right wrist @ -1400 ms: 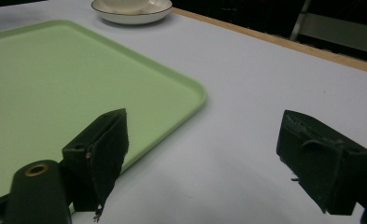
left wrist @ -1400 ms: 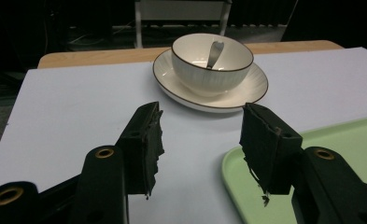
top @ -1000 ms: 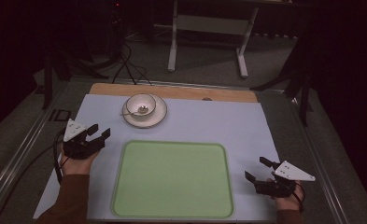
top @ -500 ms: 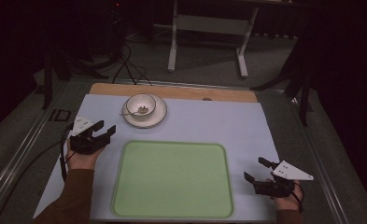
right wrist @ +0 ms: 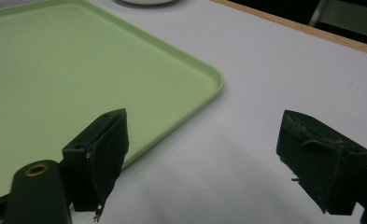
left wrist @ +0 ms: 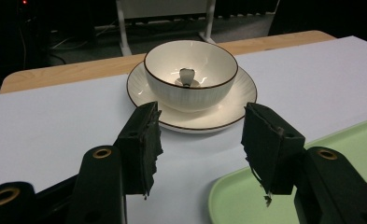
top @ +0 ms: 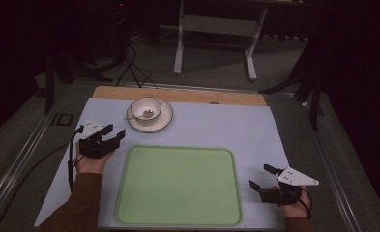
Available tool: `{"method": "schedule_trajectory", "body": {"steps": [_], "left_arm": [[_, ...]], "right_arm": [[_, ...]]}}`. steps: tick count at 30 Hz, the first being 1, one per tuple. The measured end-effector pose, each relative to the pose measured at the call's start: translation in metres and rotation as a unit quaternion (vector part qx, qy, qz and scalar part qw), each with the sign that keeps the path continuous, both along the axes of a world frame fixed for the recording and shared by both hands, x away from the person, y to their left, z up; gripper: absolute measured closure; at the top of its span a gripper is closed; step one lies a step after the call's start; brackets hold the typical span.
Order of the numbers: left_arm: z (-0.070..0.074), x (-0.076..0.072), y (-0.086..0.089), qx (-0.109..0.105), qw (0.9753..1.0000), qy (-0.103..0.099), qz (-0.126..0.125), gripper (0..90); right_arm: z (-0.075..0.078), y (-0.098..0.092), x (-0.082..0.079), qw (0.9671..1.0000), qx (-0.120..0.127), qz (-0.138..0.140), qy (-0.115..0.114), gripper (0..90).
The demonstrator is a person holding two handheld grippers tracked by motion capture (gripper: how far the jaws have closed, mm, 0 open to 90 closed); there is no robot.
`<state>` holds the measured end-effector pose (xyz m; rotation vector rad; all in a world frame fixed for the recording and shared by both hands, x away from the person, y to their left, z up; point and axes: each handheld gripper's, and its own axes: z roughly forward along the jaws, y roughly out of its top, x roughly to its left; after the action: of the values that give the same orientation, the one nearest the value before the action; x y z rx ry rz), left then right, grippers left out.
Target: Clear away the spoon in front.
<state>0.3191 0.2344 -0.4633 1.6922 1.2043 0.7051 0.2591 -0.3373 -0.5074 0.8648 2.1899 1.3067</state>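
**Left gripper faces the bowl, jaws spread**

At the left of the table, the left gripper (top: 111, 136) hovers over the white mat (top: 216, 125), its jaws spread wide and holding nothing, pointing toward the dishes. The person's left hand (top: 90, 162) grips it from behind, with a brown sleeve (top: 79, 203) coming in from the near edge. Just ahead of those jaws, a white bowl (left wrist: 190, 74) with a dark rim stands on a matching saucer (left wrist: 228, 109); a spoon (left wrist: 187, 76) rests inside the bowl. In the middle lies a pale green tray (top: 178, 186) with nothing on it, near the saucer but apart from it. At the right, the right gripper (top: 262, 177) sits low beside the tray's near right corner, jaws also wide apart and gripping nothing, aimed toward the tray.
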Motion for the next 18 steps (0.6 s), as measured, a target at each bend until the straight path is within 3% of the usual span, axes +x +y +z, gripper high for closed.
{"method": "schedule_trajectory", "body": {"steps": [18], "left_arm": [[0.009, 0.025, -0.009, 0.011, 0.9998, -0.012, 0.013, 37.3]], "right_arm": [[0.002, -0.002, -0.001, 0.9999, 0.015, -0.001, -0.008, 16.5]]}}
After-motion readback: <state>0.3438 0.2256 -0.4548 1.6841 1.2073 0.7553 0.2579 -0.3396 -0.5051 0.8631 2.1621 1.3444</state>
